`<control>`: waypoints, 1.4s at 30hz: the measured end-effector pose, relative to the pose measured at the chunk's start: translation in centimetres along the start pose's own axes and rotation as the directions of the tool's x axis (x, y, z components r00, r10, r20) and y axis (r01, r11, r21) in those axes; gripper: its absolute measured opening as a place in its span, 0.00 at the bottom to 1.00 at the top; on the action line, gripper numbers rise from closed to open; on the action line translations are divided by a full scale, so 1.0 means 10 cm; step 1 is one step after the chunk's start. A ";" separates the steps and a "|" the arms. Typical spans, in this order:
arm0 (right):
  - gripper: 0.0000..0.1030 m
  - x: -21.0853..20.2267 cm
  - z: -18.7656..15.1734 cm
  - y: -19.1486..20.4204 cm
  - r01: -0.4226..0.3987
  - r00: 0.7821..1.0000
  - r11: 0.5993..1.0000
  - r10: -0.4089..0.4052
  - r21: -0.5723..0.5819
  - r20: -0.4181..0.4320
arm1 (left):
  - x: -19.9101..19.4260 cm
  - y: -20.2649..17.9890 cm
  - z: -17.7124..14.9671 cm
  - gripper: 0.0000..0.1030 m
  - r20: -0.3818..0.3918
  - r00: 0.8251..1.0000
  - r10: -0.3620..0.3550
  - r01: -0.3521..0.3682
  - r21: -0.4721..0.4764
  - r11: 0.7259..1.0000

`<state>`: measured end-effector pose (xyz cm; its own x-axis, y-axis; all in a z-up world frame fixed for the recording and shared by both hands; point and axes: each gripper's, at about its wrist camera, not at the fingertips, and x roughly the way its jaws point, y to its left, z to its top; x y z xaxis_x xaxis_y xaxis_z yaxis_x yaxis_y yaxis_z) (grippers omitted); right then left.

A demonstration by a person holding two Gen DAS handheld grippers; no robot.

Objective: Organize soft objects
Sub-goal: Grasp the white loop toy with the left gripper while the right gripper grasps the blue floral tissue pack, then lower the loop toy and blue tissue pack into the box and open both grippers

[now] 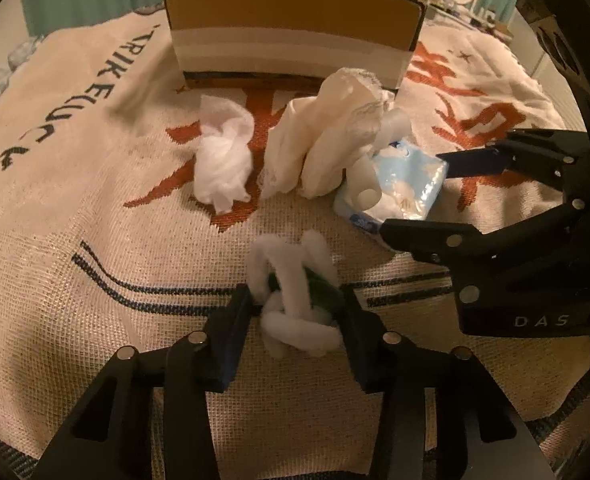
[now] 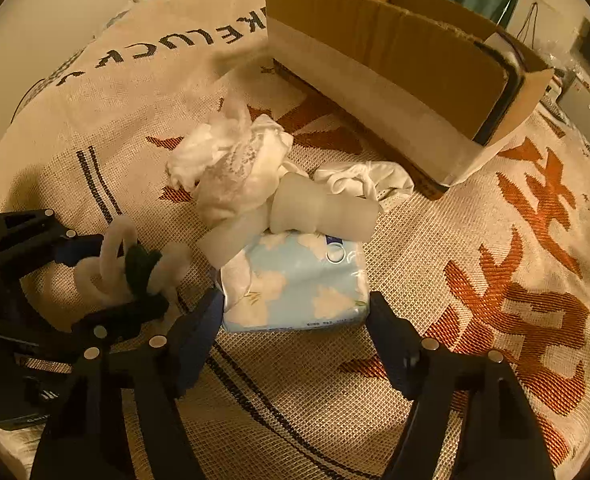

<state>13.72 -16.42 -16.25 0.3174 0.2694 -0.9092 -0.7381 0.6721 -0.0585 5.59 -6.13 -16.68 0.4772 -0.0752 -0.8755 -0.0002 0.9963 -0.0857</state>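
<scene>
The left gripper (image 1: pixel 297 314) is pinching a fluffy white-and-green chenille knot (image 1: pixel 295 300) over the woven cream blanket (image 1: pixel 95 220). The right gripper (image 2: pixel 295 312) is gaping wide around a sky-blue tissue pack (image 2: pixel 299 284) (touching, not squeezing), near the open cardboard box (image 2: pixel 395 64).

Both wrist views look low and close across the woven blanket (image 1: pixel 95 208) — sharing the cardboard box (image 2: pixel 395 52).
</scene>
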 end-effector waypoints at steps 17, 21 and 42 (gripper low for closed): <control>0.66 -1.04 -0.33 0.05 0.100 0.971 0.972 -0.142 0.211 0.194 | -0.56 0.01 0.10 0.40 0.161 0.987 -0.031 0.028 0.019 0.999; 0.66 -1.38 -0.32 0.14 0.143 0.948 0.965 -0.197 0.219 0.251 | -0.83 0.01 0.20 0.40 0.237 0.971 -0.044 0.038 0.029 0.999; 0.66 -2.44 0.67 -0.13 0.145 0.782 0.929 -0.319 0.342 0.536 | -1.59 0.25 1.51 0.40 0.546 0.834 -0.081 -0.022 0.179 0.984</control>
<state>10.93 -19.22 8.78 0.8027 0.3660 -0.4709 -0.4362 0.8987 -0.0449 11.33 -1.88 4.21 0.8780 -0.1211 -0.4632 0.1468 0.9890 0.0198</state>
